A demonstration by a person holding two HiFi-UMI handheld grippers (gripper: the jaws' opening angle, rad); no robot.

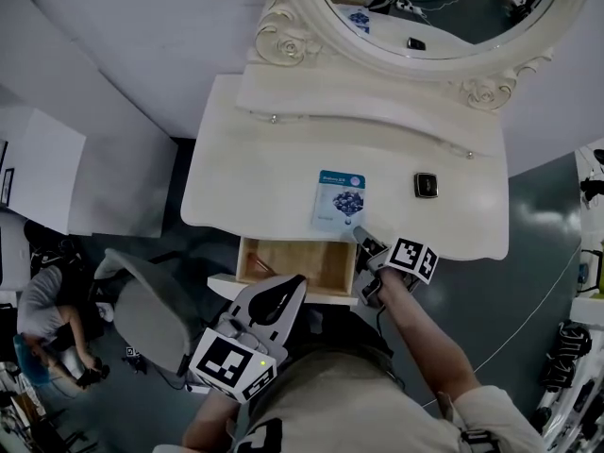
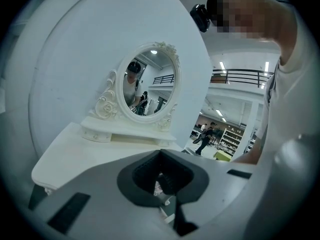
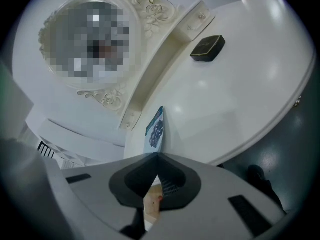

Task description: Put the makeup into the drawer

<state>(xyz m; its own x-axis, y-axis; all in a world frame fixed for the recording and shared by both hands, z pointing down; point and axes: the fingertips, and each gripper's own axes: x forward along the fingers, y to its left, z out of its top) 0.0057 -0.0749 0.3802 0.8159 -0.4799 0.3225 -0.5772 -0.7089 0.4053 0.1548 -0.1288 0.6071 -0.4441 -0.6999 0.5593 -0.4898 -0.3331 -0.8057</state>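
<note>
A blue-and-white makeup packet (image 1: 340, 199) lies on the white vanity table (image 1: 255, 159) near its front edge. My right gripper (image 1: 362, 237) is shut on the packet's near corner. In the right gripper view the packet (image 3: 156, 129) runs edge-on into the closed right gripper (image 3: 156, 158). A small black compact (image 1: 426, 185) sits to the right of the packet, also seen as the compact (image 3: 207, 48). Below the tabletop the wooden drawer (image 1: 247, 262) stands pulled out, with something small and reddish at its left. My left gripper (image 1: 283, 289) hovers just in front of the drawer, shut and empty, shown as the left gripper (image 2: 160, 155).
An ornate oval mirror (image 1: 425, 8) rises at the back of the table, with a low shelf (image 1: 368, 111) under it. A grey chair (image 1: 151, 310) stands at the left of the drawer. A person (image 1: 42, 310) crouches at the far left on the floor.
</note>
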